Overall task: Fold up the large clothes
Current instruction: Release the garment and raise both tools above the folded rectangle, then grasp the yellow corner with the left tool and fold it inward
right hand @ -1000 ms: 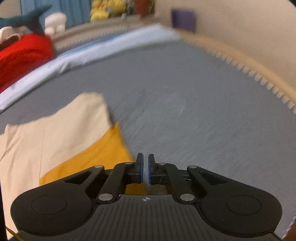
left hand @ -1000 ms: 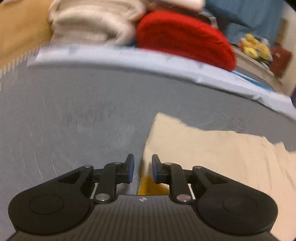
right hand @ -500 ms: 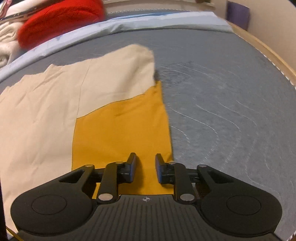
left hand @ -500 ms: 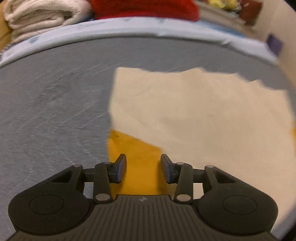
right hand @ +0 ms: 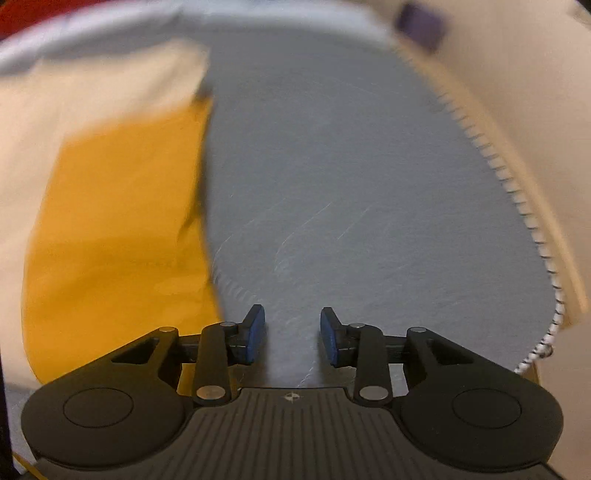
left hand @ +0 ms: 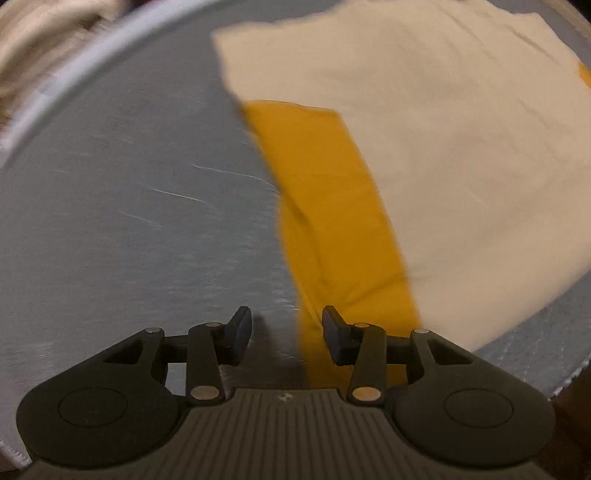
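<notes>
A large garment lies flat on the grey bed surface. Its cream part (left hand: 443,129) covers most of it, and a mustard-yellow band (left hand: 332,221) runs along its near edge. My left gripper (left hand: 287,334) is open and empty, with the yellow band's left edge between its fingers. In the right wrist view the yellow part (right hand: 118,236) and cream part (right hand: 92,88) lie to the left. My right gripper (right hand: 292,334) is open and empty over bare grey surface, just right of the yellow edge.
The grey bed cover (left hand: 129,221) has a pale blue border (left hand: 74,85) at the back. Folded cream blankets (left hand: 33,40) sit beyond it. In the right wrist view a wooden bed edge (right hand: 517,129) runs along the right, with a purple object (right hand: 421,22) at the far corner.
Both grippers let go of the garment and opened wider. Both pulled back; the left one swung left of the yellow band, the right one moved right off the yellow part.
</notes>
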Demonstrator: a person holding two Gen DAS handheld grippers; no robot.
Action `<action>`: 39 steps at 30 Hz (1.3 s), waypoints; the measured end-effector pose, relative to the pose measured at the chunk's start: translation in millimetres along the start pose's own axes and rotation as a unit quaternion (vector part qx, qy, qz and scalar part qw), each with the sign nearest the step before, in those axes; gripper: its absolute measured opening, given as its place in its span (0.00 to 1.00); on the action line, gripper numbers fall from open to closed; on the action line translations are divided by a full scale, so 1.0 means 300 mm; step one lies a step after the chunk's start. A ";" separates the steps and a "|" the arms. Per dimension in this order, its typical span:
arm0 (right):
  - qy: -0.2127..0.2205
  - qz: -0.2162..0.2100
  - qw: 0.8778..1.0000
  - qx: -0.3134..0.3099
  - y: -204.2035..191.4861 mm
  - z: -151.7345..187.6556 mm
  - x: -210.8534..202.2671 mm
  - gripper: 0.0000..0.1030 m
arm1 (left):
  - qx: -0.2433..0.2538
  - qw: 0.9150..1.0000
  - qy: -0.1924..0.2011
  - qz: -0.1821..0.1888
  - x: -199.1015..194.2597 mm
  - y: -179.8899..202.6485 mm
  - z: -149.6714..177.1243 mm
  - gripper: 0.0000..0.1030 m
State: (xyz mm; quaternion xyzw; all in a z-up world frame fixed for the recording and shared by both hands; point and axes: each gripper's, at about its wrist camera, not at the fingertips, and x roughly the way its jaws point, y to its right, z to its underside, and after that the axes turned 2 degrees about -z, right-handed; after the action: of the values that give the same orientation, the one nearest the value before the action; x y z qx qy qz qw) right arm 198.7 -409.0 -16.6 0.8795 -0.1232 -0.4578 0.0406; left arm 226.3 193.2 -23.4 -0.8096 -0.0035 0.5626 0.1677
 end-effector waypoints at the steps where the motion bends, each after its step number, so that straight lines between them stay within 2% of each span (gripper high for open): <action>1: 0.038 -0.012 0.999 0.033 0.025 -0.006 -0.068 0.33 | -0.023 0.999 0.026 -0.004 -0.055 -0.013 0.003 0.46; 3: 0.118 -0.029 0.990 0.070 0.045 -0.007 -0.213 0.34 | -0.076 0.993 0.087 0.003 -0.180 -0.030 0.020 0.46; 5: 0.187 -0.028 0.978 0.088 0.030 0.014 -0.361 0.35 | -0.116 0.983 0.145 -0.001 -0.296 -0.015 0.059 0.46; 7: 0.222 -0.043 0.968 0.108 0.015 0.044 -0.449 0.37 | -0.139 0.973 0.186 0.005 -0.381 0.029 0.108 0.48; 10: 0.245 -0.090 0.956 0.133 -0.031 0.146 -0.531 0.44 | -0.167 0.964 0.204 0.034 -0.447 0.111 0.188 0.53; 12: 0.238 -0.111 0.957 0.124 -0.080 0.225 -0.523 0.44 | -0.180 0.961 0.203 0.046 -0.441 0.162 0.231 0.55; 13: 0.220 -0.112 0.962 0.119 -0.105 0.240 -0.509 0.44 | -0.181 0.962 0.198 0.044 -0.428 0.187 0.244 0.55; 15: 0.221 -0.120 0.961 0.115 -0.137 0.257 -0.509 0.44 | -0.176 0.967 0.183 0.031 -0.381 0.221 0.264 0.55; 18: 0.232 -0.103 0.965 0.071 -0.174 0.262 -0.533 0.44 | -0.184 0.968 0.165 0.037 -0.338 0.238 0.298 0.55; 22: 0.200 -0.117 0.970 0.075 -0.175 0.241 -0.480 0.44 | -0.194 0.967 0.164 0.035 -0.326 0.222 0.309 0.55; 25: 0.194 -0.123 0.971 0.074 -0.183 0.225 -0.465 0.44 | -0.201 0.966 0.156 0.040 -0.300 0.216 0.308 0.54; 27: 0.192 -0.125 0.971 0.072 -0.189 0.230 -0.478 0.44 | -0.205 0.965 0.153 0.052 -0.289 0.216 0.311 0.44; 28: 0.192 -0.127 0.971 0.071 -0.191 0.235 -0.482 0.44 | -0.209 0.964 0.153 0.061 -0.287 0.215 0.312 0.29; 29: 0.192 -0.128 0.971 0.069 -0.194 0.240 -0.485 0.44 | -0.215 0.962 0.151 0.076 -0.278 0.207 0.311 0.18; 30: 0.192 -0.128 0.971 0.067 -0.197 0.240 -0.485 0.44 | -0.224 0.959 0.150 0.090 -0.270 0.199 0.311 0.15; 34: 0.190 -0.134 0.971 0.064 -0.205 0.243 -0.487 0.44 | -0.281 0.939 0.136 0.146 -0.219 0.150 0.309 0.15; 36: 0.189 -0.138 0.970 0.061 -0.207 0.237 -0.483 0.44 | -0.317 0.926 0.112 0.174 -0.167 0.130 0.308 0.31; 37: 0.188 -0.140 0.970 0.059 -0.211 0.241 -0.483 0.44 | -0.335 0.919 0.102 0.181 -0.143 0.119 0.311 0.49; 38: 0.188 -0.142 0.970 0.056 -0.213 0.241 -0.482 0.44 | -0.354 0.912 0.095 0.185 -0.121 0.110 0.314 0.57; 39: 0.187 -0.144 0.970 0.053 -0.216 0.240 -0.479 0.44 | -0.371 0.905 0.087 0.188 -0.100 0.103 0.317 0.57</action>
State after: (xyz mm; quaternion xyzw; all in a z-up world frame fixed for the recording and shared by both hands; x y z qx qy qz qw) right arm 72.5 -307.0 44.0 0.9588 -0.0095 -0.2795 -0.0505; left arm 122.8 183.8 -34.0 -0.8449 -0.0447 0.4687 -0.2537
